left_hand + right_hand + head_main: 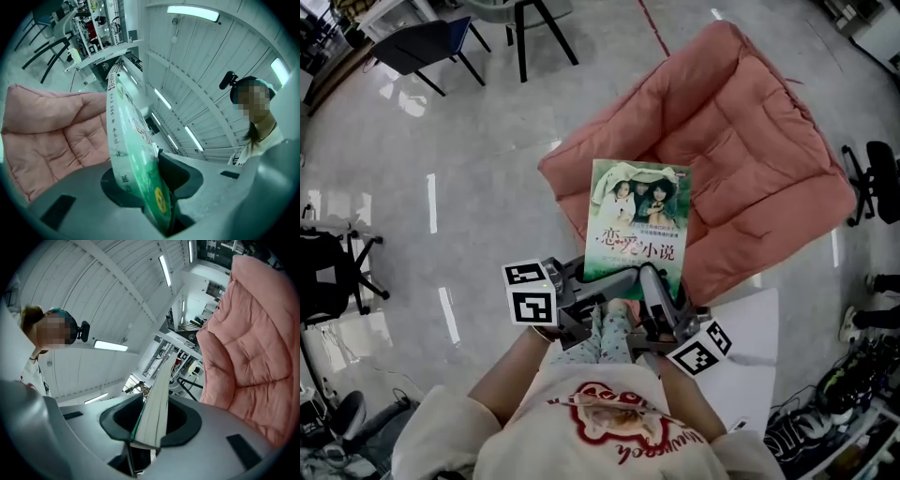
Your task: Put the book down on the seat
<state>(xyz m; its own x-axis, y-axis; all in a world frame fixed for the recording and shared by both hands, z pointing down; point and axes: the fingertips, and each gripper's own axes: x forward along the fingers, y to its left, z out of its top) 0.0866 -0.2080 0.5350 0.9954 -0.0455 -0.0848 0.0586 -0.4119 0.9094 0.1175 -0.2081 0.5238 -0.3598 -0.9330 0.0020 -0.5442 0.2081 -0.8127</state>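
Head view: green book, cover up, above front edge of pink seat; contact w/ seat can't be told. Near end of book held by left gripper & right gripper, side by side.
Left gripper view: jaws pinching book at spine side; seat behind, at left.
Right gripper view: jaws pinching book's page edge; seat at right.

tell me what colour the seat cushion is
Salmon pink, with quilted stitching. The seat cushion shows best in the head view.
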